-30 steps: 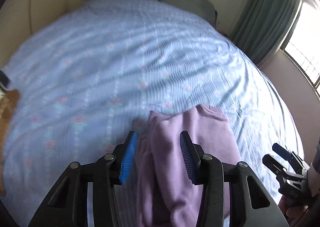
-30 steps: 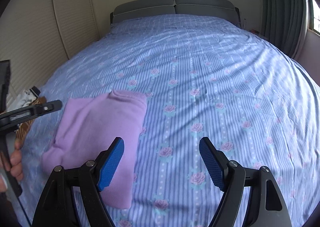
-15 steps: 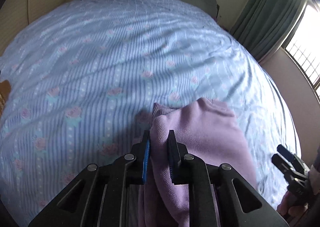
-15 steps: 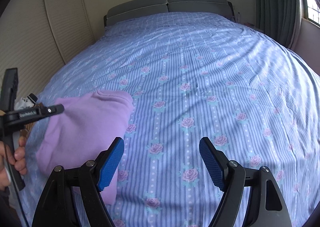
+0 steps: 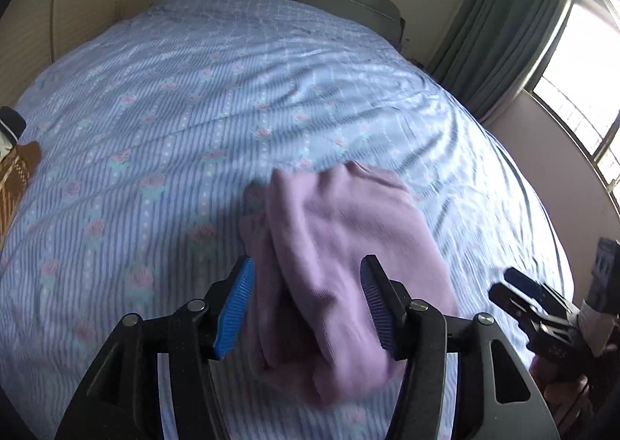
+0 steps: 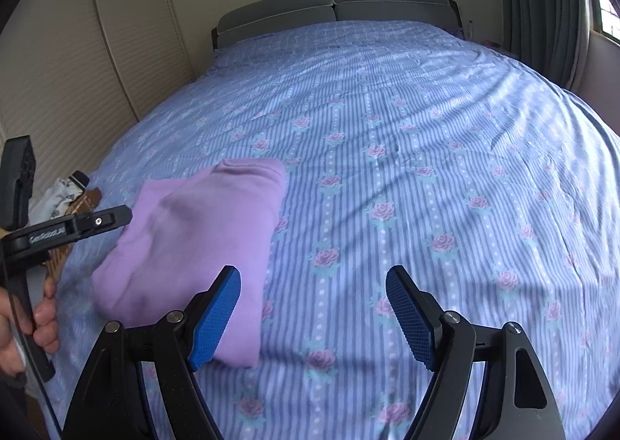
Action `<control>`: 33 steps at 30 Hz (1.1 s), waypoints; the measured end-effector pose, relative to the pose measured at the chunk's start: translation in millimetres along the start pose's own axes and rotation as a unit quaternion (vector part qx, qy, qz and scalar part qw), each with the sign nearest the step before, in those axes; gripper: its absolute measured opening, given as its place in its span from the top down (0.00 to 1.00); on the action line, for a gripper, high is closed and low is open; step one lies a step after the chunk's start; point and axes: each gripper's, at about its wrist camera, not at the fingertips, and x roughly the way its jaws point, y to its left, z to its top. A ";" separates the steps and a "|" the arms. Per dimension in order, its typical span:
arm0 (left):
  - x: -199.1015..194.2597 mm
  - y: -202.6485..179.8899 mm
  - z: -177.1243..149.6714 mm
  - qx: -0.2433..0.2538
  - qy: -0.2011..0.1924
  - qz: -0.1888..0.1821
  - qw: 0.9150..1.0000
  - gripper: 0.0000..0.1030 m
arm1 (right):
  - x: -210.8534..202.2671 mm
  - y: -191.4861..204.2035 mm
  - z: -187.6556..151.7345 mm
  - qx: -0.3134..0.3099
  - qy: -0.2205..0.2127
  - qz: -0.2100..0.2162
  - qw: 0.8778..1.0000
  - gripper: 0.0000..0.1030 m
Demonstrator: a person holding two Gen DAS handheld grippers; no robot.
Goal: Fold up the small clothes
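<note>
Bed (image 6: 426,153): wide striped sheet, nothing blocking. Lilac garment (image 5: 341,257) lies folded near its left edge. My left claw (image 5: 306,304) is opening, cloth between the pads; snagged fabric could undo the fold. Right claw (image 6: 314,320) spread, empty. Brown basket (image 5: 15,172) off the bedside.

One purple garment (image 5: 341,246), two grippers, one bed (image 6: 426,130), two headboard cushions.

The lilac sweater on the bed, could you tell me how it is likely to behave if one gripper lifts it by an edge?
The lilac sweater would probably droop and unfold, since it lies in soft rumpled layers. It looks light and thick-knit, so ribbed pads should hold it. The left gripper, jaws opening, straddles one fold.
</note>
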 end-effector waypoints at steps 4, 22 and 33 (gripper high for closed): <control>6.2 -6.8 -22.5 0.023 0.021 0.014 0.999 0.45 | -9.5 3.3 -11.6 0.000 0.002 0.004 1.000 0.25; -18.0 -10.9 -50.0 0.096 -0.050 -0.058 0.992 0.45 | -18.1 -19.6 -48.3 0.037 0.037 -0.008 0.999 0.25; 7.7 10.8 -35.5 0.191 0.059 -0.179 0.963 0.45 | -26.1 8.4 -47.0 0.052 0.018 -0.020 0.998 0.25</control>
